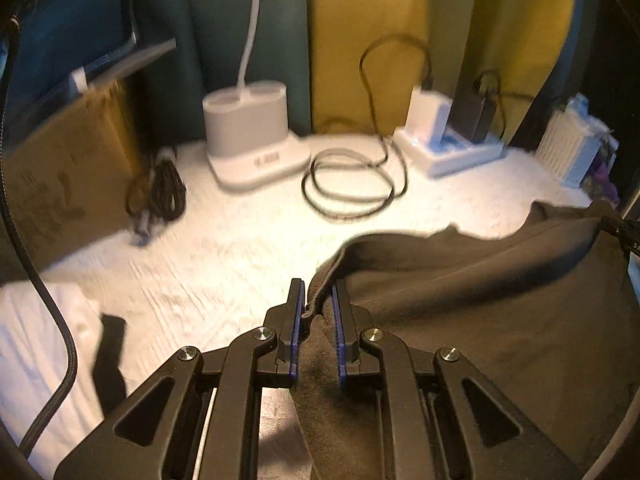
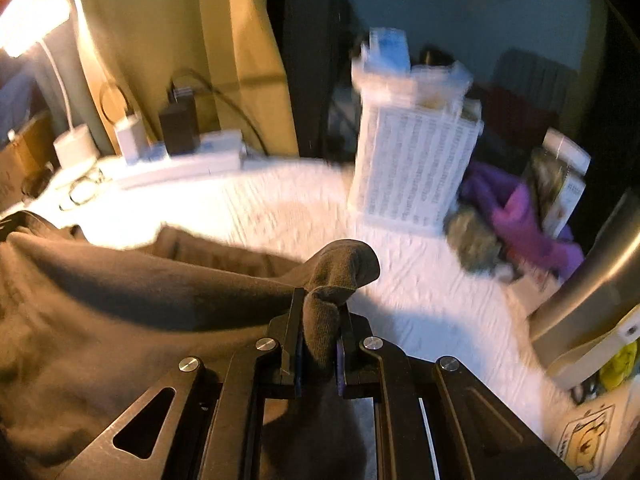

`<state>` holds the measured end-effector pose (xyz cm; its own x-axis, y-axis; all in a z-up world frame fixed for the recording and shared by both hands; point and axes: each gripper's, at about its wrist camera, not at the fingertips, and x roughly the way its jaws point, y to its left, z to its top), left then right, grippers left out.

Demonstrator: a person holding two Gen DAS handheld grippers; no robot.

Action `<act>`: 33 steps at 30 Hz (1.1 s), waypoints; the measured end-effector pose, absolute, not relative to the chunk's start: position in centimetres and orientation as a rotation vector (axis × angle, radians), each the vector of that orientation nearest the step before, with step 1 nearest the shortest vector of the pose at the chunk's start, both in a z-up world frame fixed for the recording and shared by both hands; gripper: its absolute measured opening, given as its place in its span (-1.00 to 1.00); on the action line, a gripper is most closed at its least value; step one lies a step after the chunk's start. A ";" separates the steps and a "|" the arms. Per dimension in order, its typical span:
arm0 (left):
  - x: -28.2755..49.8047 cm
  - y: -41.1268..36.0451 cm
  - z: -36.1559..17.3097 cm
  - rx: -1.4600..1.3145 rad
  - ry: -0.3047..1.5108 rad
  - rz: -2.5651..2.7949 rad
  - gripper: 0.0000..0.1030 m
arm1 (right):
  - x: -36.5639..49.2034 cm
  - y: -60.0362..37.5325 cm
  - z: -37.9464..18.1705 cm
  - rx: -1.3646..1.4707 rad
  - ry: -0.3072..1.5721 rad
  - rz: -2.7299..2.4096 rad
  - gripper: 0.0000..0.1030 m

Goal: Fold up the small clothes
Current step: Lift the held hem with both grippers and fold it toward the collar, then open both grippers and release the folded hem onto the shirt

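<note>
A: Looking through the left wrist view first: the left gripper point(image 1: 316, 300) is being kept pinched narrow on the ribbed edge of the brown garment point(image 1: 480, 292). The band is being run between the blue-edged fingers point(image 1: 295, 320), and the rest is being draped to the right over the white table cover point(image 1: 224, 256). A lamp base point(image 1: 256, 136), a coiled cable point(image 1: 352, 184) and a charger block point(image 1: 436, 140) are being seen beyond, well apart from the cloth.

B: And in the right wrist view?

A: The right gripper point(image 2: 320, 320) is being held nearly closed on a bunched corner of the same garment, with a soft knob of fabric being pushed up above the jaws. The body of the cloth is being hung leftward in a slack fold. A white basket point(image 2: 412, 168) and a purple cloth point(image 2: 520, 216) are being noted behind, apart from it. Both views are being smeared by blur.

B: Handling?

A: It is being judged light, limp and non-slippery; no stiffness is being shown anywhere. Holds are best being taken at the thicker hems and corners, where the knit is being bunched least.
</note>
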<state>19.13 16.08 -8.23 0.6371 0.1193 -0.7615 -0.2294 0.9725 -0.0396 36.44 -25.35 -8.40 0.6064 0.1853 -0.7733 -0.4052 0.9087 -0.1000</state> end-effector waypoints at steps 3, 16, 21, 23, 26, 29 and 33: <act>19.3 16.3 -9.3 -0.146 0.901 0.198 -0.77 | 36.4 -25.5 -9.7 -0.289 0.902 0.338 -0.78; 19.1 17.1 -8.8 -0.165 0.923 0.201 -0.67 | 35.2 -29.6 -8.2 -0.176 0.909 0.319 0.04; 19.1 17.4 -7.6 -0.143 0.890 0.212 -0.67 | 36.7 -30.2 -6.5 -0.152 0.848 0.348 0.04; 19.3 17.9 -7.6 -0.134 0.883 0.236 -0.67 | 38.0 -30.1 -6.6 -0.116 0.862 0.384 0.04; 19.6 18.4 -7.9 -0.133 0.890 0.244 -0.67 | 40.0 -29.7 -8.3 -0.126 0.928 0.416 0.02; 20.1 18.5 -8.5 -0.125 0.910 0.217 -0.67 | 40.8 -28.8 -10.1 -0.164 0.978 0.417 -0.20; 20.7 18.3 -9.4 -0.104 0.933 0.207 -0.55 | 41.3 -27.6 -10.2 -0.223 0.935 0.398 -0.30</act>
